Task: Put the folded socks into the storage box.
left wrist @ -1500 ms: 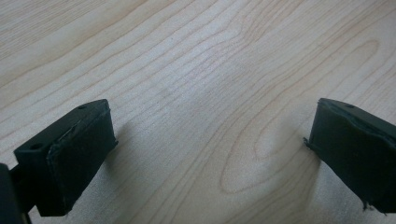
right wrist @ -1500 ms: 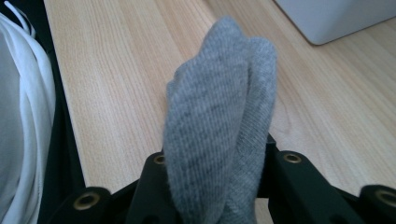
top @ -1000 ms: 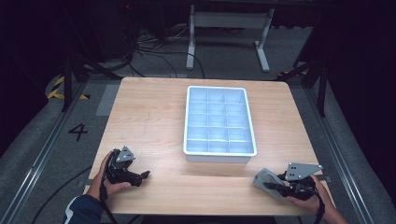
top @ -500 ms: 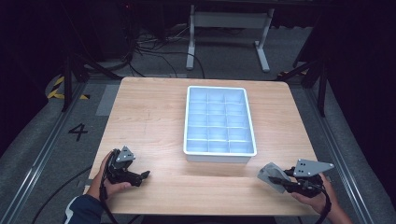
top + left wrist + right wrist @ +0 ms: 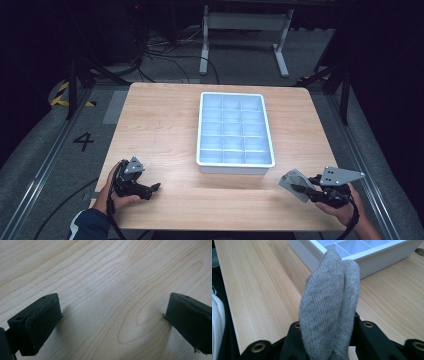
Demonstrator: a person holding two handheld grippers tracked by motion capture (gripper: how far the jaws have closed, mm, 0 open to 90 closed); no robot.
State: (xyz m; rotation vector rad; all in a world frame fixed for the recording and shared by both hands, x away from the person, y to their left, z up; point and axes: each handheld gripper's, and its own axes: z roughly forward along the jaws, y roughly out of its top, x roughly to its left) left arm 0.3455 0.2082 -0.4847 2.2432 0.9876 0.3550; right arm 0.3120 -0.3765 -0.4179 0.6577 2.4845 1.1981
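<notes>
Wooden tabletop [image 5: 165,125] under me, my right gripper [image 5: 300,189] pinches a folded grey cloth [image 5: 329,305] just short of the compartment tray [image 5: 235,164], left gripper [image 5: 150,189] gaping empty; a loose fold could snag the rim.

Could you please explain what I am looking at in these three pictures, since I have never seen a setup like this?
A person sits at a wooden table holding a hand-operated gripper in each hand. The high view looks down from above; the other two pictures come from cameras riding on each gripper. A white tray with many compartments stands mid-table. The left gripper rests near the table with its jaws apart and nothing between them. The right gripper is closed on a folded grey cloth, near the tray's front corner.
</notes>
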